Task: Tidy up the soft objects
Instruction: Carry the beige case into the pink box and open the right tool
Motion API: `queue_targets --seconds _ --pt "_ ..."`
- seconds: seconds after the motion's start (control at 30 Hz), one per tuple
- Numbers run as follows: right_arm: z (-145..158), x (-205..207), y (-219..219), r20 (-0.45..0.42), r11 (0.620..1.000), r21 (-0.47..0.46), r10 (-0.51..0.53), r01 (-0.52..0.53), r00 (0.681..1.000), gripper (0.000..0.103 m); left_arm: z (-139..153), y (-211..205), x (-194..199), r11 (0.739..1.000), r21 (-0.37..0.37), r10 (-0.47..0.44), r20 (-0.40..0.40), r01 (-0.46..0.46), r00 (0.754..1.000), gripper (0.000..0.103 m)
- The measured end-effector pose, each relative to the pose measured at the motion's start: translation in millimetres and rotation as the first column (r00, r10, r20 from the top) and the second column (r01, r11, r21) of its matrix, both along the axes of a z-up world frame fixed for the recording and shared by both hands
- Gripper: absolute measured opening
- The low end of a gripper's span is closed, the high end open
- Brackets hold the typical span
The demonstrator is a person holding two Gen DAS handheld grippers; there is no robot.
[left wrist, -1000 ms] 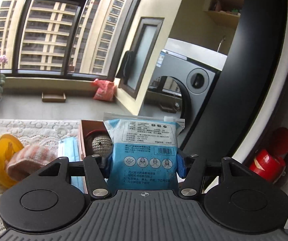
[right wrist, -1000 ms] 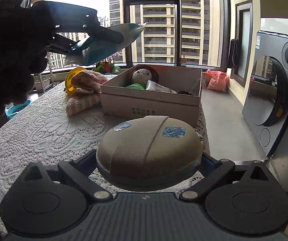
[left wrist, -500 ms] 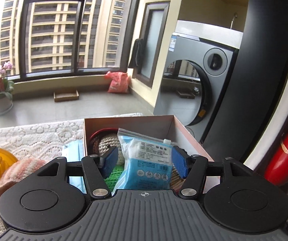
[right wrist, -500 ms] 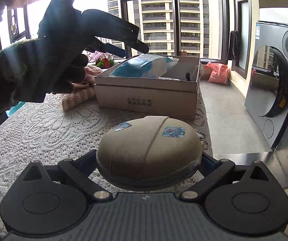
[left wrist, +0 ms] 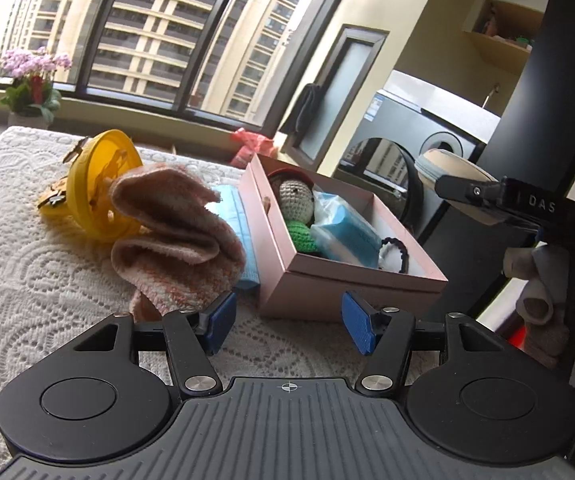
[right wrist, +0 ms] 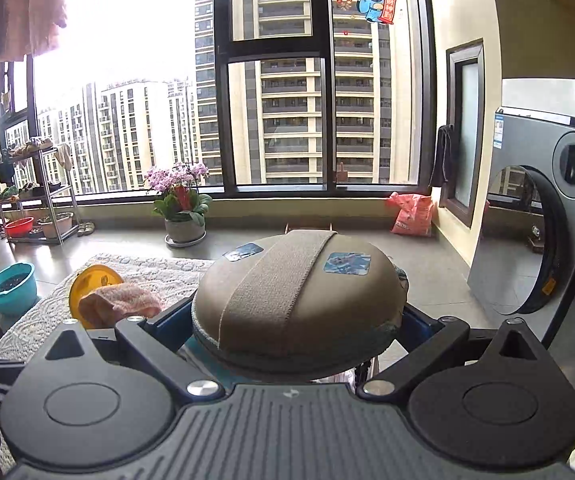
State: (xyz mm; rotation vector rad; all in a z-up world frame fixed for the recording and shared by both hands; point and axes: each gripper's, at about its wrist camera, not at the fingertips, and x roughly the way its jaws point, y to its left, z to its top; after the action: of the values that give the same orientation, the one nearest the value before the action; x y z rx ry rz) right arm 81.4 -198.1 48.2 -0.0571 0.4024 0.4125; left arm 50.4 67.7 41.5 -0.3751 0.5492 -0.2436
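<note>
Left gripper (left wrist: 285, 326): jaws wide apart, nothing between the blue pads; it hangs over the lace tablecloth (left wrist: 27, 280), the pink cardboard box (left wrist: 351, 284) just beyond at 12 o'clock. In the box lie a crocheted doll (left wrist: 293, 200), a blue mask packet (left wrist: 343, 232) and a black hair tie (left wrist: 397, 254). A pink knitted cloth (left wrist: 179, 240) lies at 10 o'clock, touching a yellow lid (left wrist: 87, 184), with a blue face mask (left wrist: 233, 216) between cloth and box.

Right gripper (right wrist: 297, 322): pads closed on a tan oval case (right wrist: 295, 300), held raised above the table. Whether it is over the box, cannot tell.
</note>
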Motion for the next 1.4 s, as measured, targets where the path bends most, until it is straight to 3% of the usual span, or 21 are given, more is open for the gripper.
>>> queue_targets --seconds 0.1,0.2,0.27,0.37,0.53,0.63,0.73,0.8,0.9,0.97,1.03,1.07,1.1,1.13,1.2,1.3,1.4 --pt "18.1 63.4 19.3 -0.050 0.999 0.041 -0.020 0.022 0.999 0.101 -1.7 14.5 -7.7 1.000 -0.003 0.020 0.018 -0.020 1.000 0.064" --pt "12.2 119.0 42.9 -0.192 0.999 -0.034 -0.046 0.040 0.980 0.101 -5.7 27.6 -15.4 0.999 0.002 0.039 0.031 -0.039 0.999 0.064" --pt "4.1 130.3 46.2 -0.241 0.995 -0.063 -0.087 0.074 0.967 0.100 -12.6 42.8 -21.2 0.998 -0.013 0.055 0.027 -0.054 0.998 0.064" --pt "-2.5 127.7 43.8 -0.231 0.992 -0.082 -0.109 0.093 0.967 0.101 -22.1 59.2 -18.3 0.995 -0.059 0.084 0.018 -0.083 0.996 0.064" --pt "4.2 129.0 38.6 -0.279 0.994 -0.060 -0.107 0.094 0.954 0.100 -28.5 74.0 -24.8 0.988 -0.114 0.109 0.044 -0.104 0.993 0.064" --pt "20.9 112.0 35.3 -0.204 0.994 -0.049 -0.108 0.100 0.973 0.100 -30.8 81.9 -29.9 0.983 -0.153 0.115 0.060 -0.104 0.992 0.064" --pt "39.0 109.9 33.0 -0.095 0.983 -0.058 -0.178 0.173 0.980 0.099 -31.7 81.2 -27.6 0.981 -0.167 0.109 0.054 -0.098 0.993 0.064" --pt "41.9 119.6 34.5 -0.029 0.970 -0.082 -0.233 0.230 0.972 0.095 -31.5 79.4 -28.1 0.981 -0.172 0.102 0.056 -0.091 0.993 0.064" --pt "32.1 155.6 38.1 0.055 0.922 -0.201 -0.326 0.331 0.944 0.095 -30.8 79.4 -31.1 0.980 -0.178 0.102 0.068 -0.088 0.992 0.064" --pt "18.8 184.1 27.9 -0.057 0.923 -0.201 -0.346 0.329 0.936 0.094 -30.5 80.3 -31.9 0.979 -0.186 0.102 0.075 -0.086 0.992 0.064" --pt "3.8 202.9 8.1 -0.258 0.960 -0.072 -0.280 0.270 0.925 0.080 -31.8 82.6 -32.6 0.977 -0.198 0.100 0.073 -0.084 0.992 0.064" --pt "-3.8 206.0 -1.1 -0.337 0.970 0.008 -0.228 0.245 0.914 0.064 -32.5 83.0 -32.3 0.976 -0.202 0.099 0.070 -0.083 0.993 0.064" --pt "-10.4 204.6 -8.1 -0.379 0.970 0.081 -0.181 0.228 0.907 0.050 -33.3 83.8 -32.4 0.976 -0.204 0.096 0.066 -0.081 0.993 0.064" --pt "-14.0 200.7 -12.2 -0.391 0.968 0.133 -0.144 0.211 0.909 0.049 -33.6 83.4 -32.2 0.976 -0.202 0.094 0.063 -0.079 0.994 0.064" --pt "-10.2 184.7 -4.5 -0.332 0.978 0.100 -0.139 0.181 0.933 0.045 -33.3 81.5 -31.9 0.978 -0.194 0.090 0.062 -0.076 0.994 0.064" --pt "5.3 151.6 33.0 -0.130 0.991 -0.106 -0.098 0.084 0.987 0.042 -32.4 78.4 -32.4 0.981 -0.176 0.091 0.061 -0.079 0.994 0.064" --pt "1.6 116.9 80.8 0.045 0.933 -0.354 -0.045 0.058 0.998 0.039 -31.5 75.7 -32.6 0.983 -0.162 0.095 0.058 -0.085 0.994 0.064"
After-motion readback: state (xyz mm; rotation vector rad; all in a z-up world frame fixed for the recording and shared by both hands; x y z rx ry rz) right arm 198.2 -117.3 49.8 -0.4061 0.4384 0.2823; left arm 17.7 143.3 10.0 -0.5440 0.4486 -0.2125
